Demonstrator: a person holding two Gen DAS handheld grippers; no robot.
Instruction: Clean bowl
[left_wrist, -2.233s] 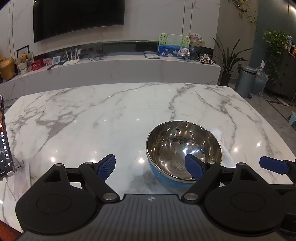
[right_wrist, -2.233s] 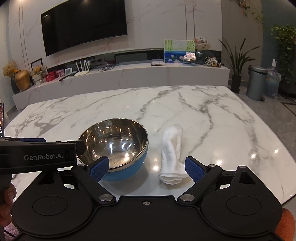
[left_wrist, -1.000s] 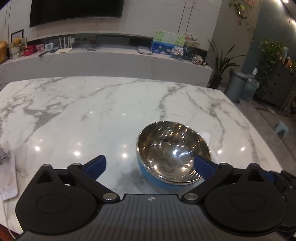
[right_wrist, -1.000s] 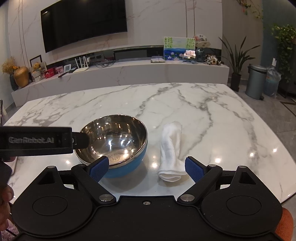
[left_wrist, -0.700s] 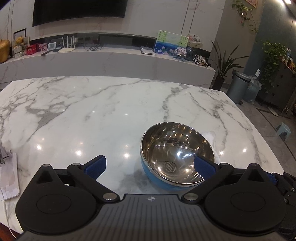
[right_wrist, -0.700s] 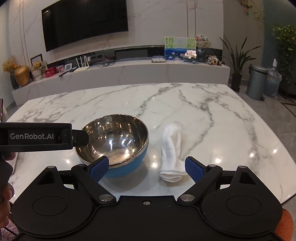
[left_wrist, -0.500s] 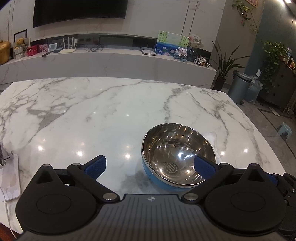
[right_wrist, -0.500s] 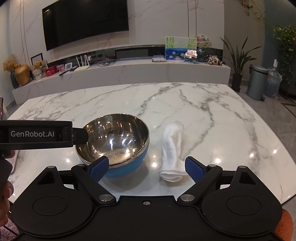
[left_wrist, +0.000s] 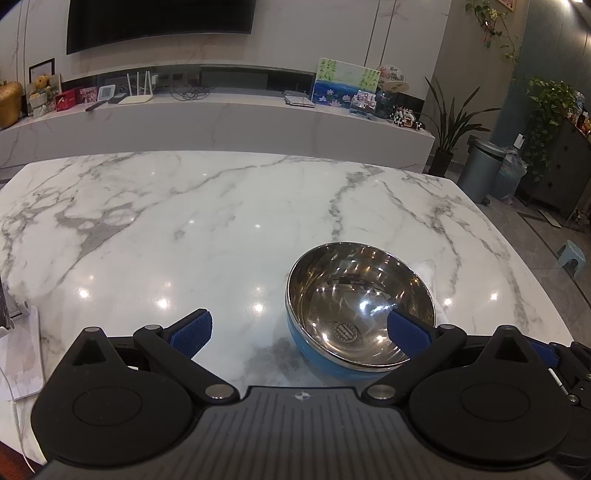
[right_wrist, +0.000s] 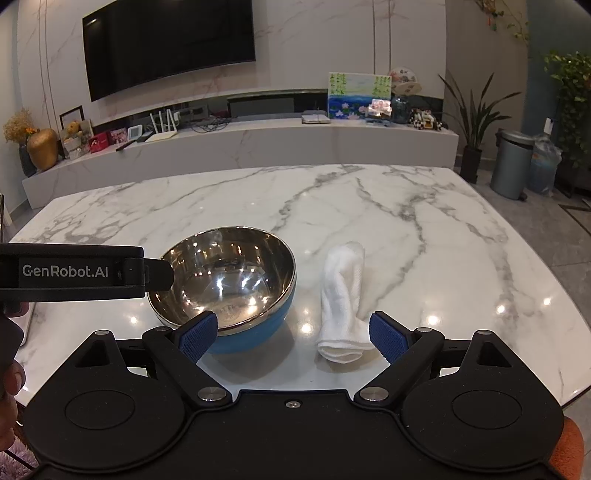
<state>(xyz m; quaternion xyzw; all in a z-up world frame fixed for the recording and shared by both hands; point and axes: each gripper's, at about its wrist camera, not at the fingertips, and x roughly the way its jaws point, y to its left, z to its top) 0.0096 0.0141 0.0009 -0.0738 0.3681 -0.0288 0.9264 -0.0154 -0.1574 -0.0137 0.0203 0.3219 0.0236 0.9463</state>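
Observation:
A steel bowl (left_wrist: 360, 310) with a blue outside stands on the marble table (left_wrist: 221, 229), near its front edge. My left gripper (left_wrist: 299, 328) is open, and its right pad (left_wrist: 406, 328) lies over the bowl's near right side. In the right wrist view, the left gripper's finger tip (right_wrist: 159, 273) reaches the bowl's (right_wrist: 225, 280) left rim. A rolled white towel (right_wrist: 343, 299) lies just right of the bowl. My right gripper (right_wrist: 291, 332) hangs open in front of both, its left pad (right_wrist: 197, 332) before the bowl and its right pad (right_wrist: 388, 332) beside the towel's near end.
A white flat device with a cable (left_wrist: 18, 354) lies at the table's left front corner. A hand (right_wrist: 7, 387) holds the left gripper's handle. The table's right edge (right_wrist: 546, 280) drops to the floor. Bare marble stretches behind the bowl.
The left gripper has risen and shifted toward the bowl, so its finger now sits at the bowl's left rim. The right gripper, bowl and towel have hardly moved. Both grippers stay open.

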